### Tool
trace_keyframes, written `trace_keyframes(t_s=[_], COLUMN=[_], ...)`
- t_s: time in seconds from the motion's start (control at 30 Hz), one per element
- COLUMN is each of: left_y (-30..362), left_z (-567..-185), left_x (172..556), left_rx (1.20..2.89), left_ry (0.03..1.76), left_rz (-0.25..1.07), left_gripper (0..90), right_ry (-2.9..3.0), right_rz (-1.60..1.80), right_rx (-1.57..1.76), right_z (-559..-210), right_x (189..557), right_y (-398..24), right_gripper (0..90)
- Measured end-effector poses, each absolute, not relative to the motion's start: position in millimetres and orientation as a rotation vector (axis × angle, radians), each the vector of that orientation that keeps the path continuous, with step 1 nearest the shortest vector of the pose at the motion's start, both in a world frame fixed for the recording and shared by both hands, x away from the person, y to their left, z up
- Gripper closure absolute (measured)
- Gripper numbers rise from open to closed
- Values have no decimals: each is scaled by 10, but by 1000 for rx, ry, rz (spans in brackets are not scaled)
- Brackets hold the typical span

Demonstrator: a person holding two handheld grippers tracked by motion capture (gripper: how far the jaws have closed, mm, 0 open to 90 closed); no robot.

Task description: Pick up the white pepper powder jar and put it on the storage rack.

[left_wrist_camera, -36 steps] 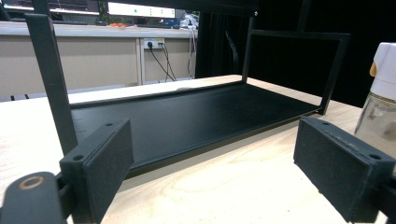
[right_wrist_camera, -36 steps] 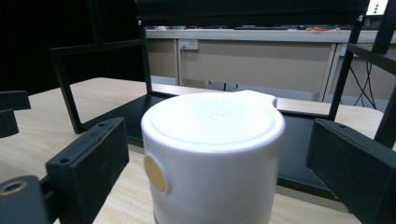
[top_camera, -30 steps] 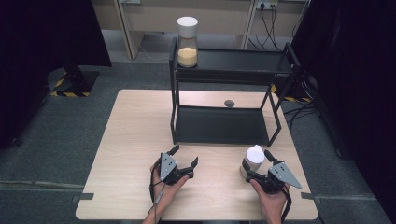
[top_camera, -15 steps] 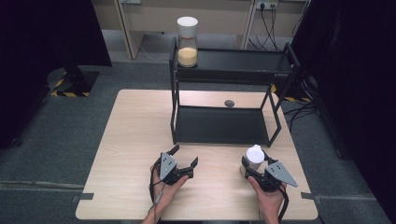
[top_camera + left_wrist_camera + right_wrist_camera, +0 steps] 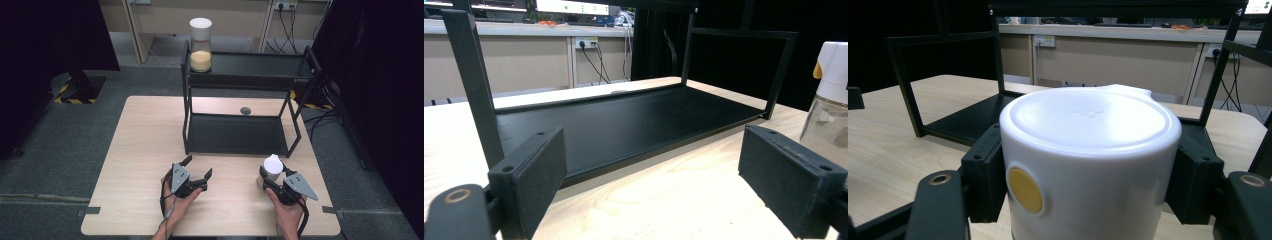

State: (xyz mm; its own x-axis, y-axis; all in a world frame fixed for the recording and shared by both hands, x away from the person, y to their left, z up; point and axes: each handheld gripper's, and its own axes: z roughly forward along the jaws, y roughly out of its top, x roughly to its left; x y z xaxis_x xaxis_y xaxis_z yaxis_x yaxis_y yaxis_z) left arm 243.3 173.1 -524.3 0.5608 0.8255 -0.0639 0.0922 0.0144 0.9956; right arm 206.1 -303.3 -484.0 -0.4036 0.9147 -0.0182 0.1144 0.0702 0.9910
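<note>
white-capped jar in right claw, near table's front edge

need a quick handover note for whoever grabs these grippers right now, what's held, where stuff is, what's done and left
Right hand-held gripper: its jaws have just been closing and now clamp the white-capped jar, pads on both sides of the cap; jar upright at the table's near right, in front of the black shelf rack.
Left hand-held gripper: open, empty, hovering low over the table near the front middle.
A second jar with yellow filling stands on the rack's top tier, left end.
Done: grasp on the near jar.
Left: lift it and, probably, set it on the rack.
</note>
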Motion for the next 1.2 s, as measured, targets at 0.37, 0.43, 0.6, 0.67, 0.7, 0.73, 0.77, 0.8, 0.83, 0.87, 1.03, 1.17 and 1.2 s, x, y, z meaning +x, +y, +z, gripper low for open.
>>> trace_keyframes(t_s=[0.37,0.43,0.6,0.67,0.7,0.73,0.77,0.8,0.83,0.87,1.03,1.17,1.2], left_y=[1731,1731,1732,1734,1734,1732,1731,1730,1729,1729,1735,1738,1739], left_z=[-5243,-5236,-5236,-5240,-5241,-5242,-5241,-5243,-5244,-5245,-5244,-5246,-5245], left_x=[2433,2434,2435,2433,2432,2431,2431,2431,2430,2430,2434,2433,2433], left_rx=[1465,1470,1472,1468,1467,1467,1468,1467,1467,1465,1463,1461,1462], left_ry=[832,831,828,831,831,831,829,829,829,829,833,834,834], left_rz=[689,691,691,690,690,691,692,692,692,692,687,686,686], left_gripper=[115,115,115,115,115,116,116,115,116,115,116,116,116], right_ry=[1596,1584,1559,1550,1544,1538,1533,1528,1521,1517,1490,1469,1464], right_rz=[1454,1465,1469,1474,1480,1481,1481,1479,1480,1482,1492,1502,1503], right_rx=[1007,1003,984,980,978,973,969,966,964,963,960,960,957], right_z=[-4657,-4602,-4447,-4390,-4348,-4312,-4274,-4235,-4200,-4174,-4027,-3931,-3906], right_x=[2024,2035,2083,2107,2125,2140,2153,2166,2179,2190,2259,2309,2322], right_y=[-3060,-3061,-3053,-3055,-3059,-3060,-3057,-3055,-3053,-3054,-3057,-3059,-3059], right_gripper=[311,311,311,311,311,311,311,311,311,311,311,311,311])
